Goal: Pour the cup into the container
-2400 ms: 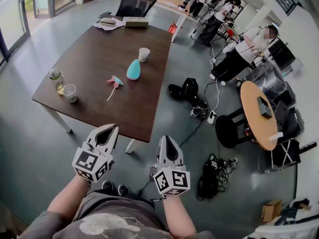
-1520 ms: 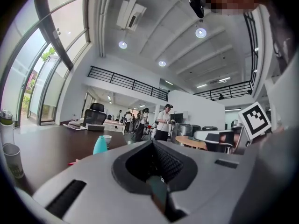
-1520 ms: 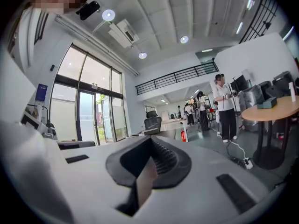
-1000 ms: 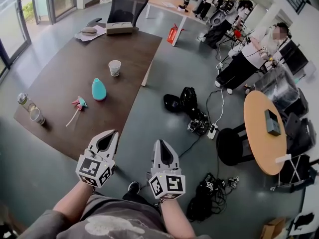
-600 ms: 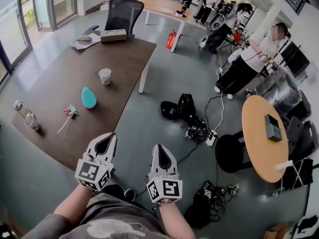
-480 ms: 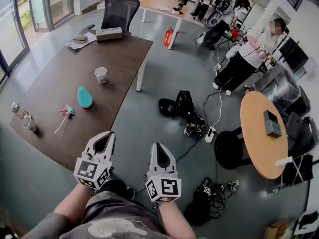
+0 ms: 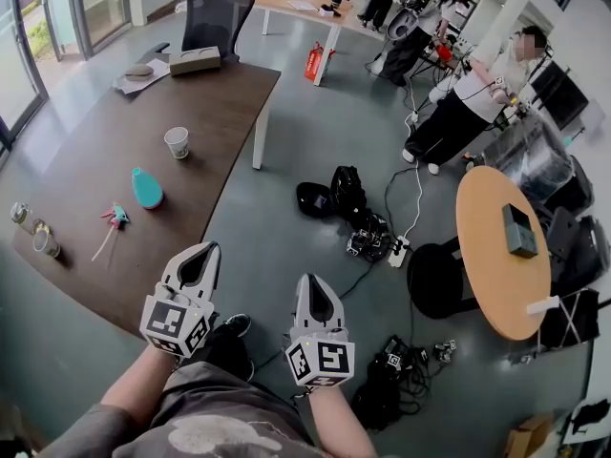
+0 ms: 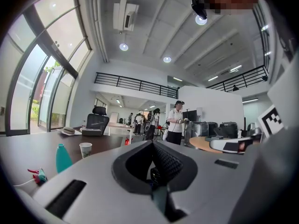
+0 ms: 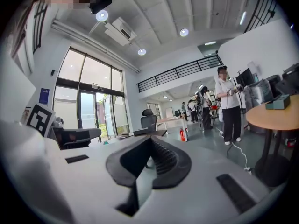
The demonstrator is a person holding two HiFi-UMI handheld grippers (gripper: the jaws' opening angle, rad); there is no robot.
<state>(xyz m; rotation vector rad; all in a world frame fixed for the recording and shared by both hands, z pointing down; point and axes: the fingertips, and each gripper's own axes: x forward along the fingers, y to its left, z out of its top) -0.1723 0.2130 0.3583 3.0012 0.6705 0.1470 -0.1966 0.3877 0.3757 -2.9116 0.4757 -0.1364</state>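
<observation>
A white paper cup (image 7: 176,142) stands on the dark wooden table (image 7: 86,151) at the left; it also shows in the left gripper view (image 8: 85,150). At the table's near left corner are a small clear cup (image 7: 44,243) and a glass jar (image 7: 19,214). My left gripper (image 7: 211,248) hangs over the table's near edge, shut and empty, well short of all of them. My right gripper (image 7: 312,280) is over the floor beside it, also shut with nothing in it. Seen from their own cameras, the left gripper (image 8: 152,144) and the right gripper (image 9: 150,139) have their jaws together.
A teal drop-shaped object (image 7: 146,188) and a pink-and-teal tool (image 7: 112,218) lie on the table. An office chair (image 7: 217,12) is at its far end. Black bags (image 7: 332,194) and cables (image 7: 382,244) litter the floor. A round wooden table (image 7: 492,251) and a person (image 7: 458,103) are to the right.
The table and everything on it have slid left in the head view. Both grippers stay shut, close to the body.
</observation>
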